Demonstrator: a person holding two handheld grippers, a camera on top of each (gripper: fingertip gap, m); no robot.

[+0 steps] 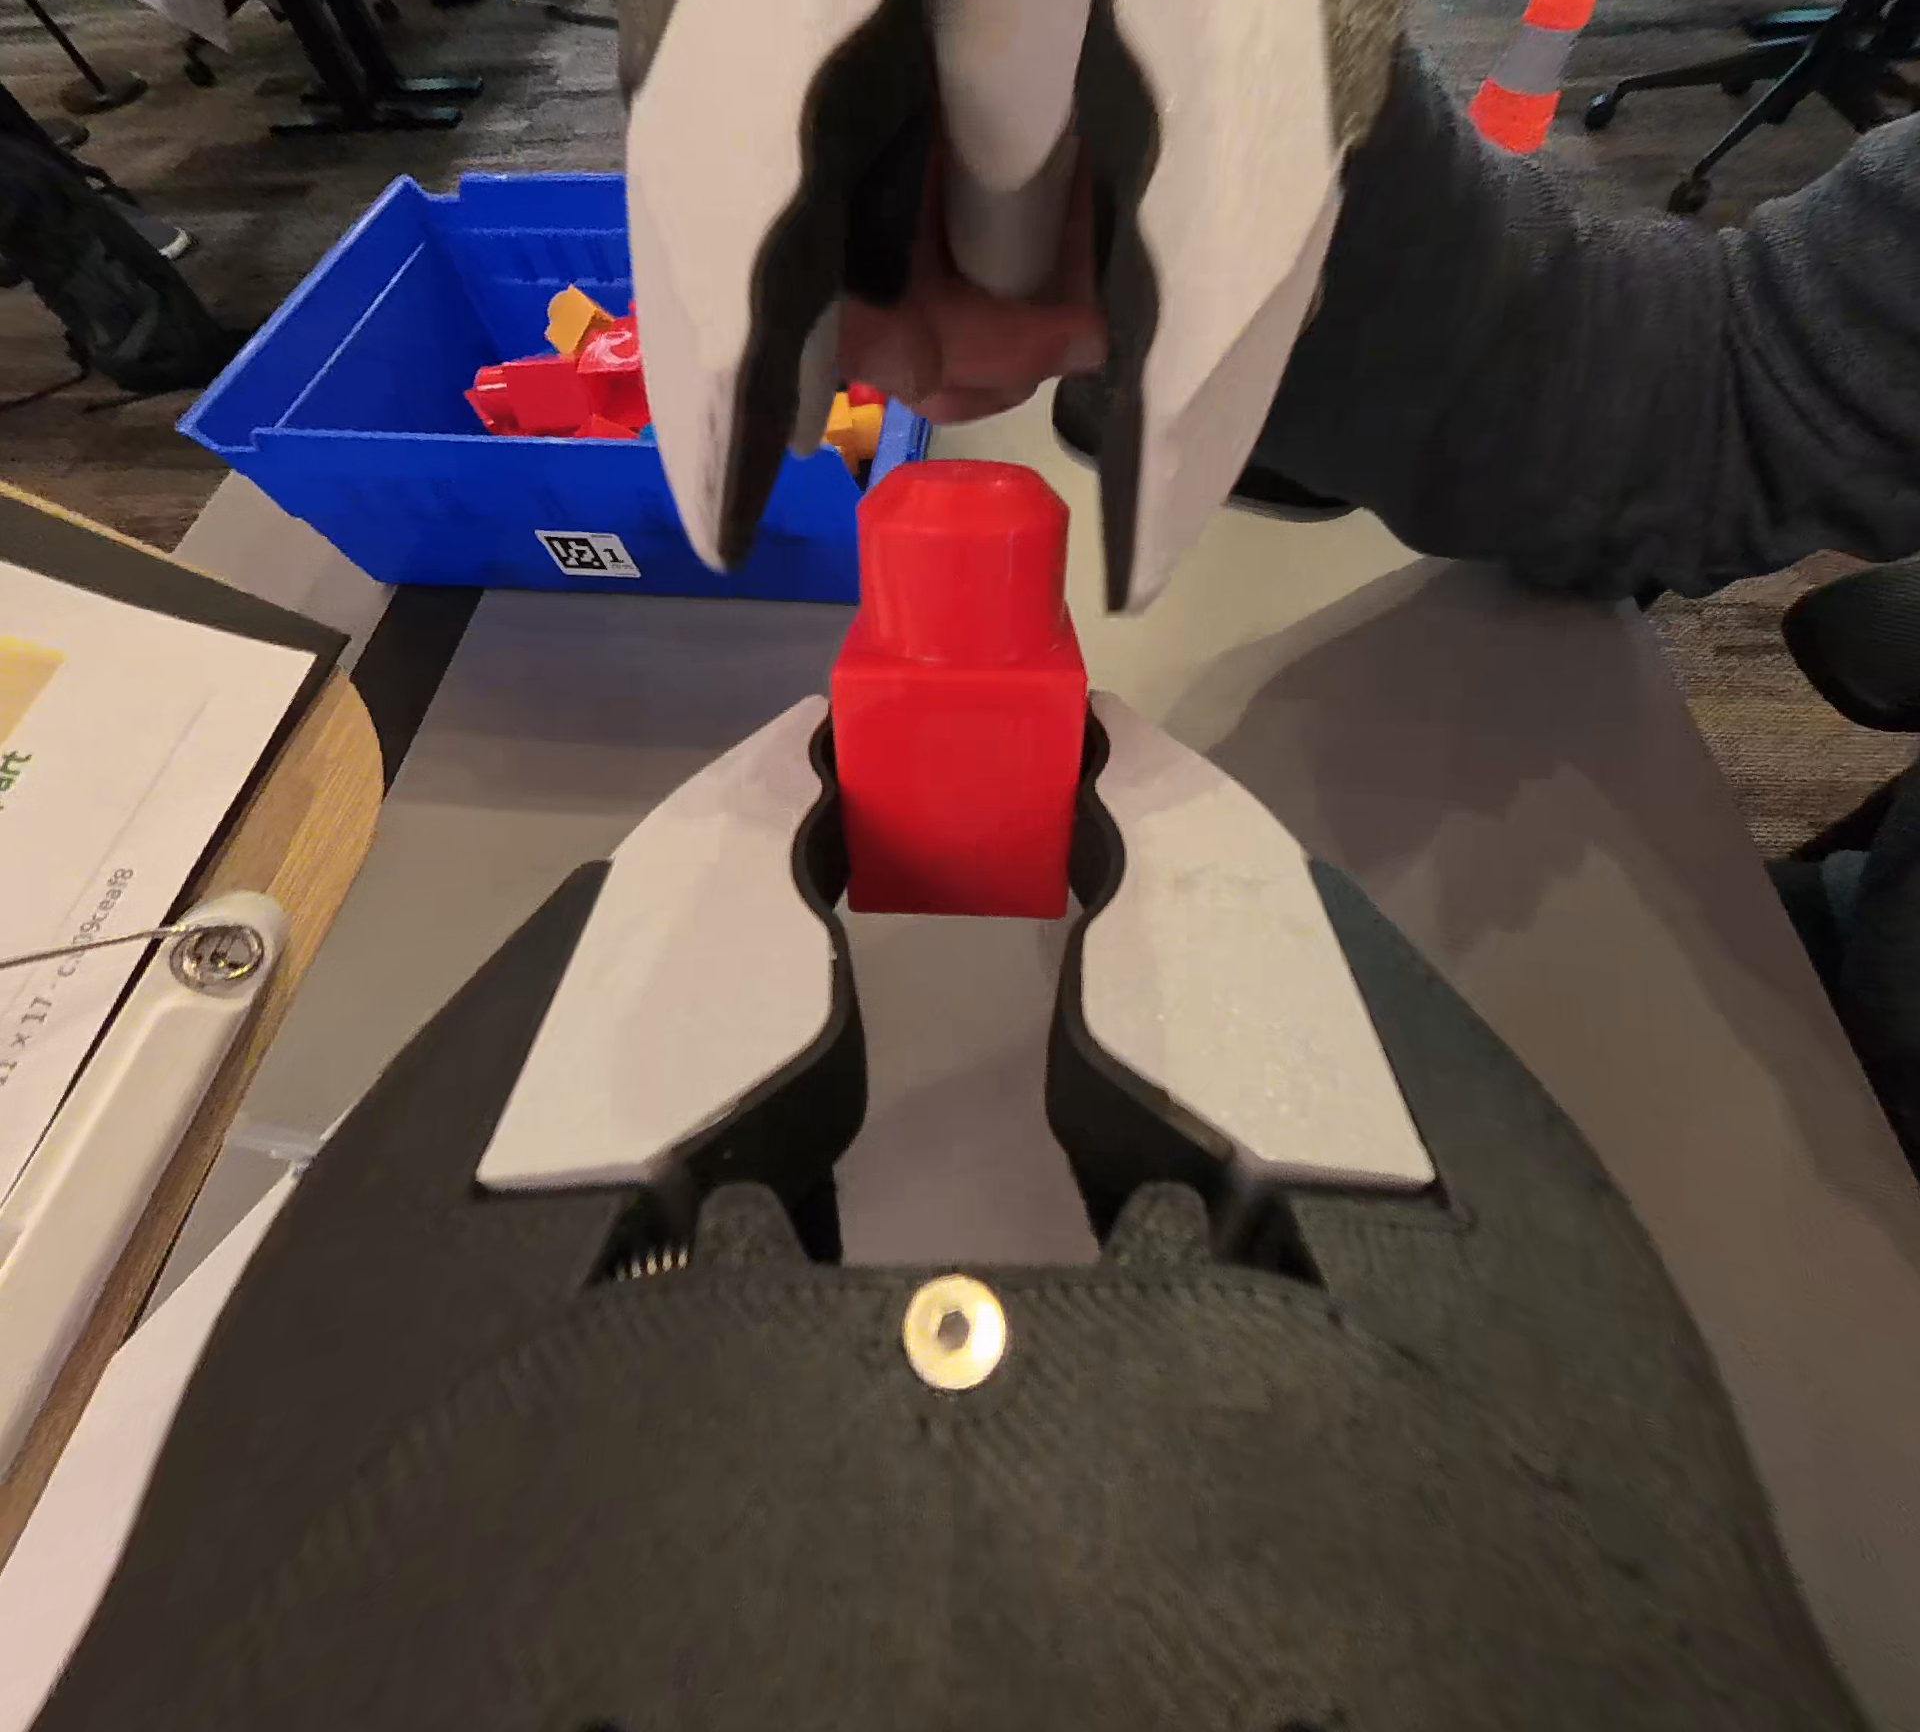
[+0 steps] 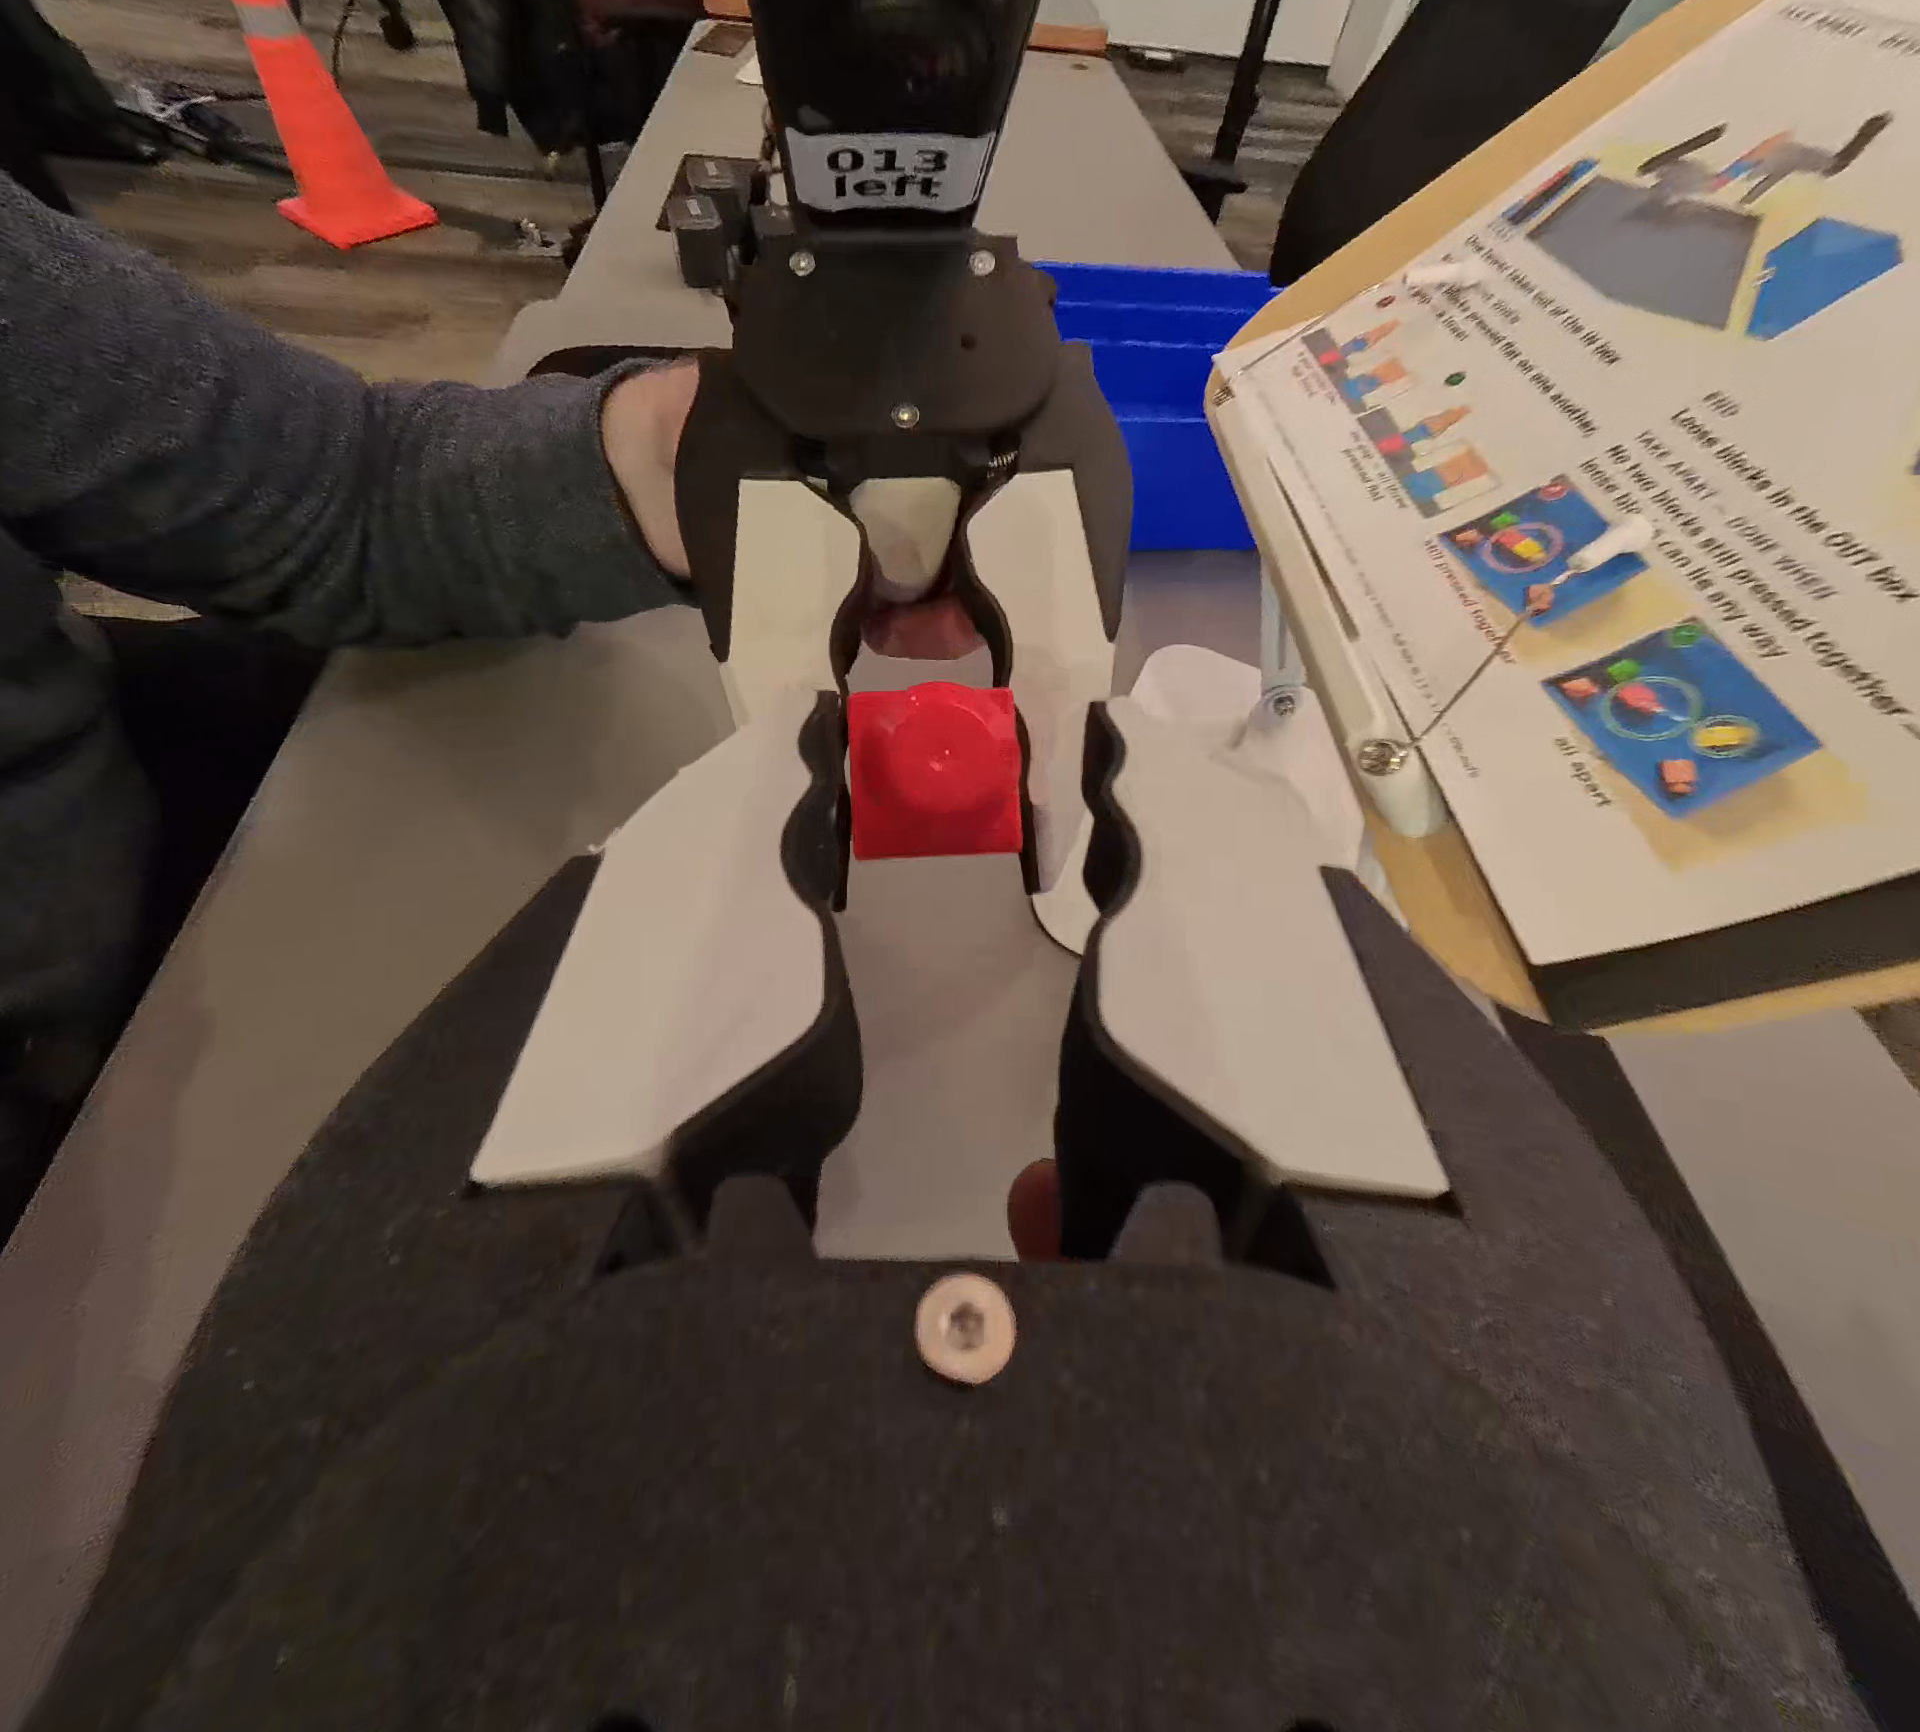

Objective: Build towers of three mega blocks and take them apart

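Observation:
A single red mega block (image 1: 956, 799) stands upright, stud up, over the grey table (image 1: 1455, 851). My left gripper (image 1: 956, 716) is shut on its lower body from both sides. My right gripper (image 1: 925, 570) comes down from the far side, open, its fingertips either side of the stud and apart from it. In the right wrist view I look down on the block (image 2: 930, 773). My right gripper (image 2: 956, 747) straddles it, open and holding nothing. The left gripper (image 2: 932, 887) faces me and clamps the block. I cannot tell if the block rests on the table.
A blue bin (image 1: 416, 477) with several loose red, orange and yellow blocks sits behind; it also shows in the right wrist view (image 2: 1153, 394). An instruction board on a wooden stand (image 2: 1662, 539) overhangs one side. An orange cone (image 2: 301, 82) stands on the floor. Some 5 cm of space lies between my two pairs of fingers.

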